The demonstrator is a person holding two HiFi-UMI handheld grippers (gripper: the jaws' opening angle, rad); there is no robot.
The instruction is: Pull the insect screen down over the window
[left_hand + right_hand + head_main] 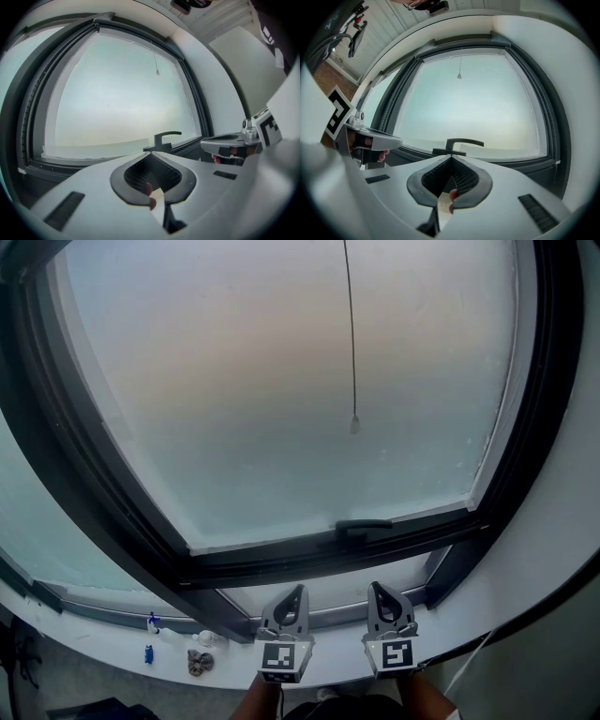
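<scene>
Both tongs closed and empty under the window — the pull cord hangs free above.

The left gripper (298,589) and right gripper (377,585) are held side by side just over the white sill (103,641), each with its jaws pressed together on nothing, pointing at the frosted window pane (262,409). The insect screen's pull cord (350,324) drops down the pane from the top of the frame, its small toggle (354,424) about mid-height, well apart from both grippers (the screen itself is out of sight above). A dark window handle (364,524) lies along the lower frame — a few small objects (200,662) sit on the sill at left.
</scene>
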